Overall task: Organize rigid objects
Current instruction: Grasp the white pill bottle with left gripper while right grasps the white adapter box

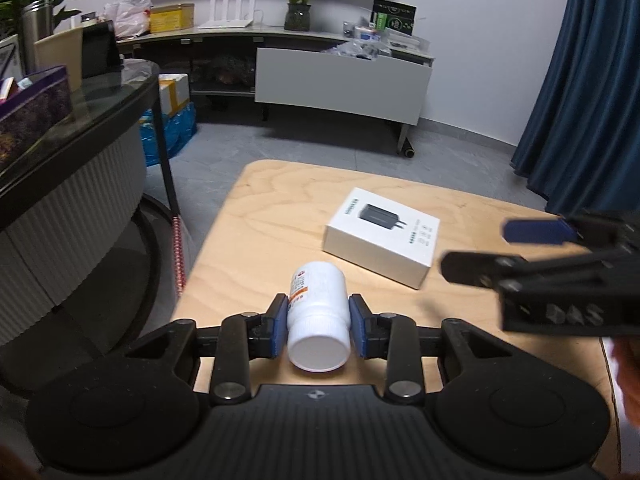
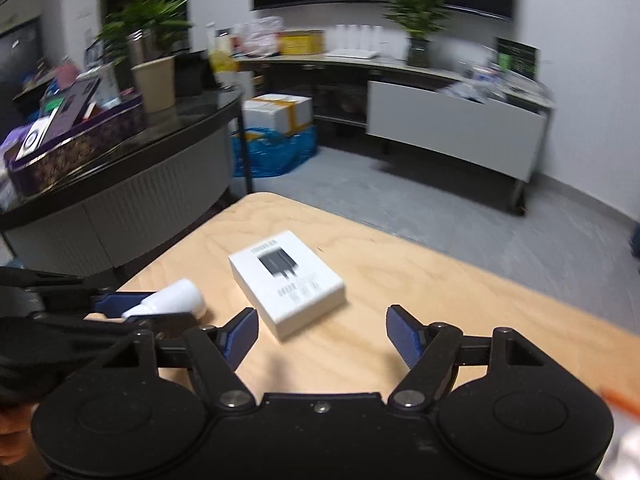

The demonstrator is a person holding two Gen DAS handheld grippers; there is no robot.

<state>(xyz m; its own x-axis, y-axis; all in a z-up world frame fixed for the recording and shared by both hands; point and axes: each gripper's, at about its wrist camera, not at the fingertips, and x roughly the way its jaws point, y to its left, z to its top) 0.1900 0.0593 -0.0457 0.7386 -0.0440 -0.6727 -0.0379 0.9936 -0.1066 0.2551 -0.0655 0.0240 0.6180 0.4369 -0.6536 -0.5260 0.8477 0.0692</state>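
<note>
A white bottle (image 1: pixel 318 316) is held on its side between the blue pads of the left tongs (image 1: pixel 318 330), low over the wooden counter (image 1: pixel 280 208). A white box (image 1: pixel 382 242) is laid flat on the counter, just past the bottle. The right tongs (image 2: pixel 322 334) are spread wide, with nothing held between them.

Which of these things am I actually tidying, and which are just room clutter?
Job:
white bottle, clamped in the left gripper
white charger box, on the wooden table
right gripper, open, empty

Clutter:
potted plant
yellow box
blue bag
</note>
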